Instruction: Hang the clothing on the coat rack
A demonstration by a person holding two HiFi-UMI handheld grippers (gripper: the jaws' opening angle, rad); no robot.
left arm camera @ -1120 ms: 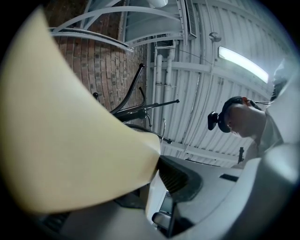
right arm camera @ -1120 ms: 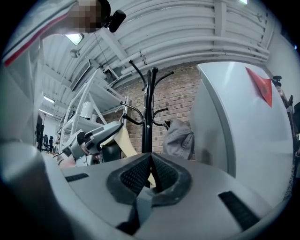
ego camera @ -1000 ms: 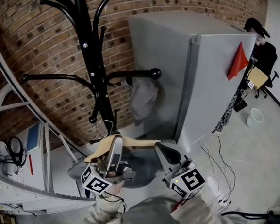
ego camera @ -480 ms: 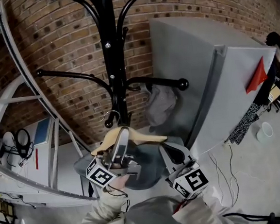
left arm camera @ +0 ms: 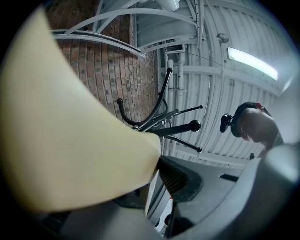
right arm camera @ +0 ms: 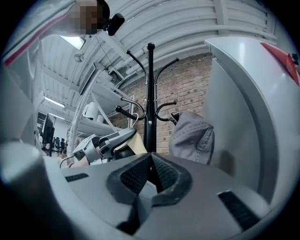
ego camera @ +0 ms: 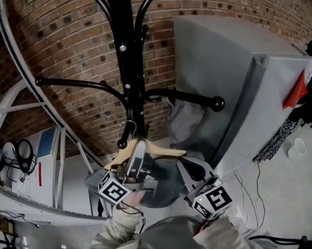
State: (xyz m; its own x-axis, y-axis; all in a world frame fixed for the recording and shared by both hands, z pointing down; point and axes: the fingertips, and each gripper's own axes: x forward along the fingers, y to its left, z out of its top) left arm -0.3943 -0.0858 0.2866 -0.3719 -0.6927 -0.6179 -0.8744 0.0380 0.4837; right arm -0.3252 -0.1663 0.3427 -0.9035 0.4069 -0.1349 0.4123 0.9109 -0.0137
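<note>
Wooden hanger (ego camera: 150, 149), stiff and light, sits mid-frame under the rack (ego camera: 128, 69), clamped by the left gripper (ego camera: 138, 150). Its limp garment (ego camera: 162, 188) droops below. Right gripper (ego camera: 188, 170): jaws together, empty. Best hold: hanger's shoulder.

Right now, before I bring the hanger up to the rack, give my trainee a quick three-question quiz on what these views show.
1. Pick one: the left tool grips A) a wooden hanger, B) a cable, C) a cup.
2. True or false: a grey garment already hangs from an arm of the coat rack.
3. In the head view, on which side of the rack's pole does the grey cabinet stand?
Key: 1 A. 2 true. 3 the right.
</note>
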